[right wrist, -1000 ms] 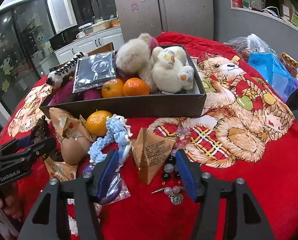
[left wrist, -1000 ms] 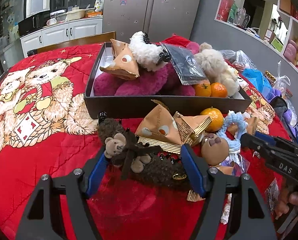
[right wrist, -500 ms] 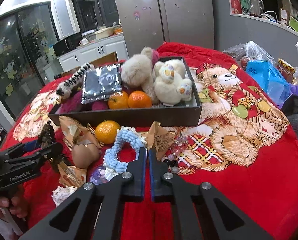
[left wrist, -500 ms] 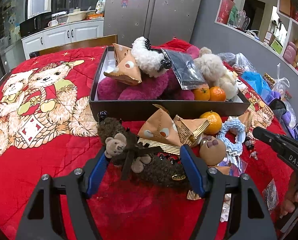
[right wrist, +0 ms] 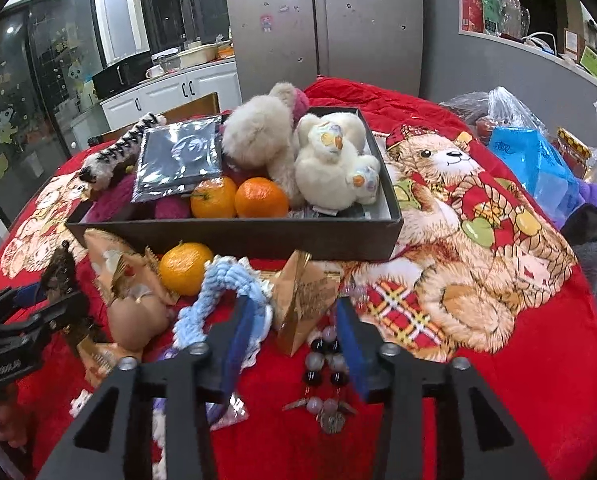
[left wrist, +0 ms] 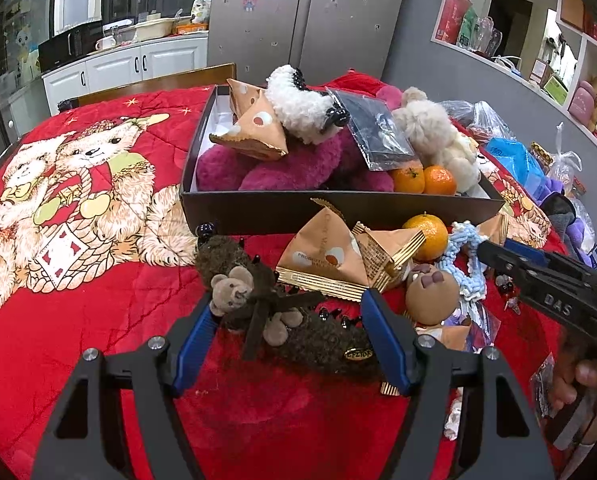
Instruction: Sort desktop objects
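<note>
A stainless double-door fridge stands against the back wall, beside white kitchen cabinets carrying a black microwave. On the right, grey wall shelving holds boxes and glassware. Dark glass doors carry cartoon stickers.

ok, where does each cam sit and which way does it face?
Left wrist: on the left claw, faces the dark box over a brown furry clip; shows its open fingers and the right claw.
Right wrist: on the right claw, same heading, fingers open.
Shared: box, loose tangerine, blue scrunchie.
</note>
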Demonstrator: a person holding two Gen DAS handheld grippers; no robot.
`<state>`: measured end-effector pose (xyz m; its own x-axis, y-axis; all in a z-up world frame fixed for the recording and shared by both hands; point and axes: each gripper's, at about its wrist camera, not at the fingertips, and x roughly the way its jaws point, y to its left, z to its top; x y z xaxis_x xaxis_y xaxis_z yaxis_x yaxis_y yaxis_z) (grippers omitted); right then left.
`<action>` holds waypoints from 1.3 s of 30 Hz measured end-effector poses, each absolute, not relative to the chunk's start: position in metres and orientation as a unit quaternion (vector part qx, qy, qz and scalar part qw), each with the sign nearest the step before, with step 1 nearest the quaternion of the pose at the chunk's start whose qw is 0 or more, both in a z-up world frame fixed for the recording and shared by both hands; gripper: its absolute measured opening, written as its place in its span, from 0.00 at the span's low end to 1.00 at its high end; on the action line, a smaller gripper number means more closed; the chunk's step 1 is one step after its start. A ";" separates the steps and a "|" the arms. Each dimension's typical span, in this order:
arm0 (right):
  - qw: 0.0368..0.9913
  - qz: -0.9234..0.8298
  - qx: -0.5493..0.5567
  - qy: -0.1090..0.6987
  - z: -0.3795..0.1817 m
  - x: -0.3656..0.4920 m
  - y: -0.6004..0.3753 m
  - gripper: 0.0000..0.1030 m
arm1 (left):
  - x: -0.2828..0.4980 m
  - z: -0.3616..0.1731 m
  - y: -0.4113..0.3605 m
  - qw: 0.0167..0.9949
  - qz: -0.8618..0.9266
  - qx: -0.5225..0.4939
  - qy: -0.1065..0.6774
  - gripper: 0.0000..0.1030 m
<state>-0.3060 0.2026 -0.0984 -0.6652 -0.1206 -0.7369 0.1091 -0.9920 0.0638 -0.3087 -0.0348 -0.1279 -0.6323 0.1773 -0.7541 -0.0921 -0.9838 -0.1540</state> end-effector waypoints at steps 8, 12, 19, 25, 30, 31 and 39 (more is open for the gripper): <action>0.070 -0.906 0.414 -0.059 -0.110 -0.318 0.214 0.33 | -0.309 -0.130 -0.036 0.076 0.901 -0.424 -0.054 0.71; 0.072 -0.905 0.414 -0.063 -0.109 -0.317 0.217 0.24 | -0.308 -0.129 -0.036 0.076 0.901 -0.423 -0.053 0.71; 0.070 -0.913 0.397 -0.064 -0.095 -0.304 0.219 0.19 | -0.306 -0.127 -0.037 0.075 0.902 -0.421 -0.053 0.70; 0.062 -0.927 0.367 -0.058 -0.075 -0.287 0.225 0.16 | -0.302 -0.118 -0.040 0.075 0.907 -0.411 -0.057 0.70; 0.069 -0.929 0.357 -0.068 -0.068 -0.284 0.227 0.16 | -0.296 -0.106 -0.041 0.084 0.912 -0.397 -0.063 0.70; 0.070 -0.930 0.354 -0.070 -0.066 -0.283 0.227 0.16 | -0.295 -0.104 -0.041 0.084 0.913 -0.395 -0.063 0.70; 0.101 -0.940 0.318 -0.071 -0.036 -0.267 0.212 0.16 | -0.281 -0.069 -0.038 0.093 0.928 -0.356 -0.062 0.70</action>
